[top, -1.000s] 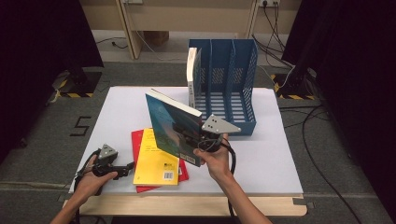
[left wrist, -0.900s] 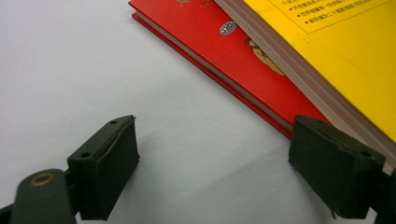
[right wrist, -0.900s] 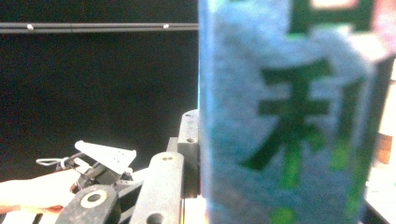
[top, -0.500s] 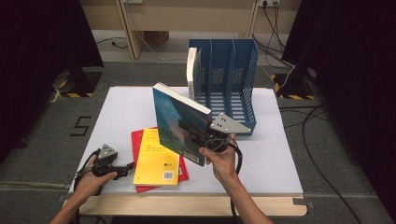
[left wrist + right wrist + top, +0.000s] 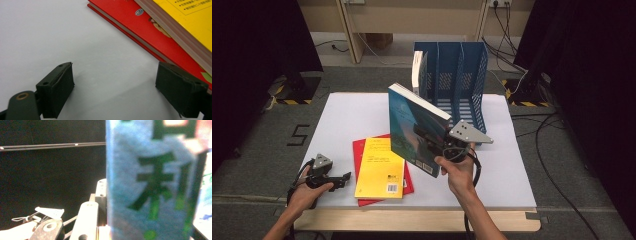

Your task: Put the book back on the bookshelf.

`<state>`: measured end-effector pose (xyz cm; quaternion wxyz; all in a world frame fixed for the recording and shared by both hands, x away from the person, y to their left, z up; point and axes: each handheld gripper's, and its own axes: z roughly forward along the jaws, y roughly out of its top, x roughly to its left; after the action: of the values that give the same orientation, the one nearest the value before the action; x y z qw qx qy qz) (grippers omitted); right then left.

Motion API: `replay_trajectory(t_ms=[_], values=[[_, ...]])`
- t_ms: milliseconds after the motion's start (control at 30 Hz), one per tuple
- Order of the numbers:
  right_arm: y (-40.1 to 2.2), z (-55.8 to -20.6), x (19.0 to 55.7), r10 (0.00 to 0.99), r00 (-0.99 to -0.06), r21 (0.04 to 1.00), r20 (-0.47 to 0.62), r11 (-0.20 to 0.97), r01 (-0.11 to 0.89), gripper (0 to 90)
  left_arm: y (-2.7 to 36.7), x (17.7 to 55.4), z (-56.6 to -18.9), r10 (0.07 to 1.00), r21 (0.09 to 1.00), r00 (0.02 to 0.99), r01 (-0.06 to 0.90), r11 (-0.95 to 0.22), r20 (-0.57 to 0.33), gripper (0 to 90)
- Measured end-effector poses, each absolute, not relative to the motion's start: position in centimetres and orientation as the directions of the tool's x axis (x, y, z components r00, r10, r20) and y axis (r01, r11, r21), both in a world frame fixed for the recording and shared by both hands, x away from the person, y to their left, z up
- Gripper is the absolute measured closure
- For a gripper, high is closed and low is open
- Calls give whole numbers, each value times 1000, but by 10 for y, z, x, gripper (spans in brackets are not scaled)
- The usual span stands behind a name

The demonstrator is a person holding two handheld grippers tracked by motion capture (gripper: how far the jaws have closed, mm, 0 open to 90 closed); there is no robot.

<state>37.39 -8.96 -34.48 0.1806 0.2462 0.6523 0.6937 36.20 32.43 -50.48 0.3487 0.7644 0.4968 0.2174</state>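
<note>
We are partway through shelving books into the blue rack (image 5: 457,80) at the far edge of the table (image 5: 352,115). One white book (image 5: 417,73) already stands upright in the rack's leftmost slot. Our right gripper (image 5: 432,142) is clenched on the blue book (image 5: 414,127), which hangs tilted in the air above the table, just in front of the rack and not yet in any slot; in the right gripper view its spine (image 5: 152,182) stands close before the camera. Two more wait flat near the front edge, the yellow book (image 5: 379,167) lying on top of the red book (image 5: 404,182). Our left gripper (image 5: 343,178) rests low on the table just left of that stack with its jaws released, having just been opening a little, and nothing between them; its own view shows the red book's (image 5: 140,27) corner near the right jaw. By our reckoning, one book is done, one is on its way, and two are left.
</note>
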Motion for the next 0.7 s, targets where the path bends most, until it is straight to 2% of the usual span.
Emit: replay_trajectory(t_ms=[700], values=[[-151, -315, 362, 702, -708, 992, 85, -128, -8, 743, 325, 362, -505, 910, 748, 413, 609, -263, -17, 139]])
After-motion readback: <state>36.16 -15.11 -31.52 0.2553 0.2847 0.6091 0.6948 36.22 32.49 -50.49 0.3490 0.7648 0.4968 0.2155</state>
